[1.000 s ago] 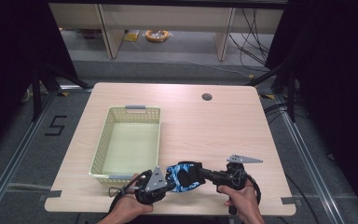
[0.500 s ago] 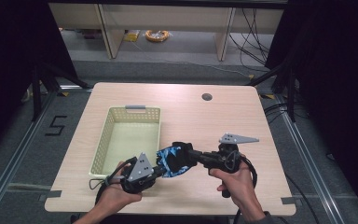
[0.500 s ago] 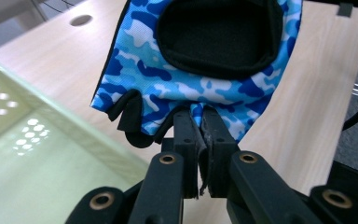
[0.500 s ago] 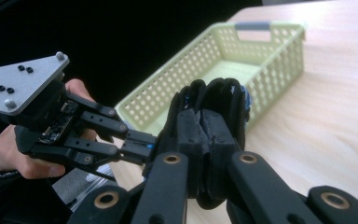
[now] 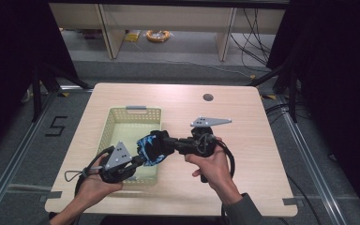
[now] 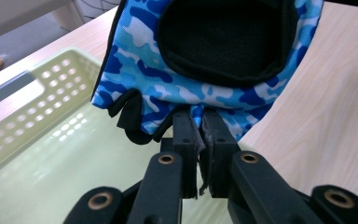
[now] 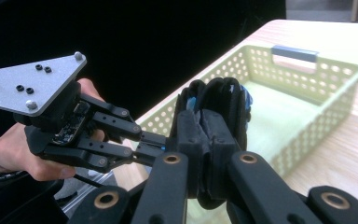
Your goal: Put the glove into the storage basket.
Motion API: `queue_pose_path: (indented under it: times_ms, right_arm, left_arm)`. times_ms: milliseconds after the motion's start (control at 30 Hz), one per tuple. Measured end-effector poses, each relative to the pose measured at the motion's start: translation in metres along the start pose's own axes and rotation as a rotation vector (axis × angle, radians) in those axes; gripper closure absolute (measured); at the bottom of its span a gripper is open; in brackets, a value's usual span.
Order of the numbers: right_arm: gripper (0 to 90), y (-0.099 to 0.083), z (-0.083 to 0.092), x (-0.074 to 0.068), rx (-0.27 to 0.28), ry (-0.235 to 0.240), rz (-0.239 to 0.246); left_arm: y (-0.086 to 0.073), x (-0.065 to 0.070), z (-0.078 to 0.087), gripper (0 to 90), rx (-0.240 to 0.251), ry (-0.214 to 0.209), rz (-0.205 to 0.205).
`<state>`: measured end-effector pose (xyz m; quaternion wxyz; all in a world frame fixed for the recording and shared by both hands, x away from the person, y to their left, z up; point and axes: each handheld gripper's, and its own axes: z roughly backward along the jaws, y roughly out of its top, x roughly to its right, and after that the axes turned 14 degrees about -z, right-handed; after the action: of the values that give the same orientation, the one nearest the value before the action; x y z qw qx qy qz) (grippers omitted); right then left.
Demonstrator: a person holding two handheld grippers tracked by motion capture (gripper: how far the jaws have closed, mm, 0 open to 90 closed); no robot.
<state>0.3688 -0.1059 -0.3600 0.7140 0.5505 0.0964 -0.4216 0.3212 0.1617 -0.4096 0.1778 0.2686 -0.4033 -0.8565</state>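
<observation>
High view: glove (image 5: pixel 149 148) pinched between both tools, above basket (image 5: pixel 122 121).

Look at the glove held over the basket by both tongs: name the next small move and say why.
Probably lower the glove a little into the basket, then open. Both the left tongs and right tongs are shut on its fabric, and it hangs above the basket's near right part, clear of the floor, so letting go now might drop it on the rim.
</observation>
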Motion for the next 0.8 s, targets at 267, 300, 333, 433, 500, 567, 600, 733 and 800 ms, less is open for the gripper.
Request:
queue_pose_path:
  times_ms: [267,300,333,433,500,567,600,733,800]
  right_arm:
    - [87.7,0.008,-0.038,-0.01,-0.027,0.035,0.007]
    - [87.8,0.008,-0.042,-0.011,-0.034,0.037,-0.008]
    - [87.7,0.008,-0.05,-0.012,-0.039,0.047,-0.016]
    - [87.7,0.007,-0.058,-0.012,-0.042,0.056,-0.024]
    - [87.7,0.006,-0.066,-0.011,-0.045,0.063,-0.045]
    - [87.7,0.005,-0.074,-0.009,-0.048,0.065,-0.049]
    - [87.7,0.004,-0.078,-0.008,-0.05,0.065,-0.05]
    - [87.7,-0.002,-0.092,-0.003,-0.056,0.059,-0.069]
    - [87.7,-0.003,-0.096,-0.002,-0.061,0.058,-0.077]
  left_arm:
    - [-0.02,-0.017,0.02,84.4,-0.037,0.041,0.016]
    - [-0.021,-0.019,0.022,84.4,-0.051,0.04,0.003]
    - [-0.027,-0.023,0.026,84.3,-0.066,0.045,0.004]
    - [-0.033,-0.027,0.029,84.1,-0.078,0.046,0.006]
    - [-0.037,-0.03,0.031,84.1,-0.094,0.049,0.007]
    - [-0.043,-0.033,0.033,84.1,-0.1,0.051,0.014]
    - [-0.046,-0.035,0.035,84.0,-0.125,0.044,0.001]
    - [-0.055,-0.04,0.034,83.5,-0.149,0.039,0.005]
    - [-0.06,-0.041,0.031,83.5,-0.15,0.03,0.016]
